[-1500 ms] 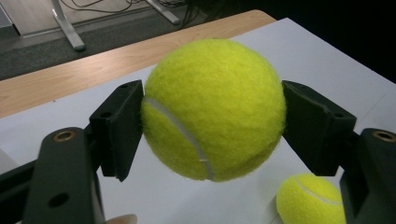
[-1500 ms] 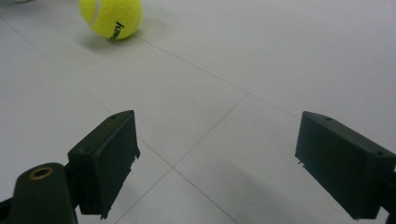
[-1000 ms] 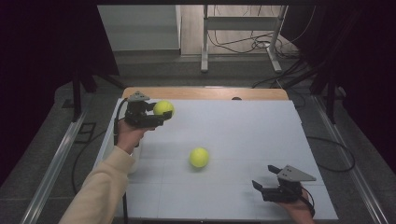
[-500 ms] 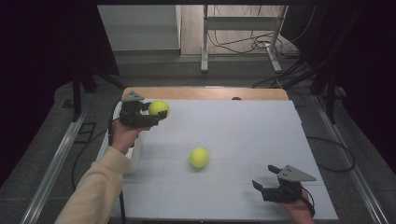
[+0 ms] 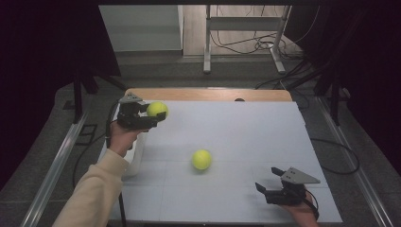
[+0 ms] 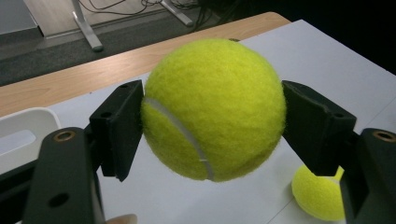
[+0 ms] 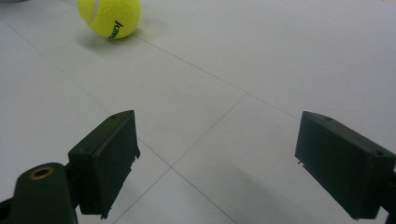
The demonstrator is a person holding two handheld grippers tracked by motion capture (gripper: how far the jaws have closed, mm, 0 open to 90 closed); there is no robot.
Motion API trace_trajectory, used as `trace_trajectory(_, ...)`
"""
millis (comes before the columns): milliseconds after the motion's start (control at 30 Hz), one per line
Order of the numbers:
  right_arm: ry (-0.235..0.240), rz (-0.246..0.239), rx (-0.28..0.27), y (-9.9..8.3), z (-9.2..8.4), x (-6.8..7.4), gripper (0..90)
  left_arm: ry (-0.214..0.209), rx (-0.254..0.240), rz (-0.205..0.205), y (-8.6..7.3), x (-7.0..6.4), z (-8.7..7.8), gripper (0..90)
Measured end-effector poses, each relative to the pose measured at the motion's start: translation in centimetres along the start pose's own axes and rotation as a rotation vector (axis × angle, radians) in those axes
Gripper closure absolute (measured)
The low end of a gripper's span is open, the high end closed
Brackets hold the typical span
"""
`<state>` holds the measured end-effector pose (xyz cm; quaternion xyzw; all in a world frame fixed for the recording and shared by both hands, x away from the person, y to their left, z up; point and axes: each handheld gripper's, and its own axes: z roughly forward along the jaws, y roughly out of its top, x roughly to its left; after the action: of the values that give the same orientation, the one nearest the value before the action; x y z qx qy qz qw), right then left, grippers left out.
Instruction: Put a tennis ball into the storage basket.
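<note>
My left gripper (image 5: pixel 152 116) is shut on a yellow tennis ball (image 5: pixel 157 109) and holds it in the air over the back left of the white table top (image 5: pixel 246 127). Up close, the ball (image 6: pixel 212 109) sits squeezed between both black pads (image 6: pixel 122 122). A second tennis ball (image 5: pixel 202 159) lies on the table near the middle, also low at the right in the left gripper view (image 6: pixel 320 196). My right gripper (image 5: pixel 267 189) rests near the front right edge, jaws wide open and empty (image 7: pixel 229 163). The loose ball (image 7: pixel 109 17) lies well ahead of it.
A white bin (image 5: pixel 135 158) stands at the table's left edge, just below the left hand; its rim (image 6: pixel 23 135) shows beside the left jaw. A wooden strip (image 5: pixel 208 94) borders the far edge. Metal table legs (image 5: pixel 207 42) and cables lie on the floor beyond.
The left hand has drifted slightly to the left with the ball still gripped. The right gripper and the loose ball have not moved.
</note>
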<state>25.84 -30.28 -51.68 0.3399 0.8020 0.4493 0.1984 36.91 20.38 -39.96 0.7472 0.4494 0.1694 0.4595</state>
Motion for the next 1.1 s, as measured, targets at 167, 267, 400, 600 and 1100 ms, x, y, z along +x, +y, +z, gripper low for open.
trace_trajectory(167,0.000,0.000,0.000,0.0,0.0,0.0,13.6,0.006,0.002,-0.003,-0.1,0.2,-0.3,26.4)
trace_trajectory(267,-0.001,0.000,0.001,0.0,0.0,0.0,13.7,0.008,0.001,-0.003,-0.2,0.3,-0.4,26.4)
trace_trajectory(400,-0.003,0.001,0.002,0.0,0.0,0.0,13.7,0.014,-0.002,-0.009,-0.2,0.6,-0.7,26.4)
trace_trajectory(600,-0.003,0.002,0.003,0.0,0.0,0.0,13.7,0.026,-0.003,-0.015,-0.5,1.1,-1.3,26.3)
trace_trajectory(1100,-0.005,0.001,0.001,0.0,0.0,0.0,13.9,0.049,-0.005,-0.027,-1.1,2.1,-2.4,26.3)
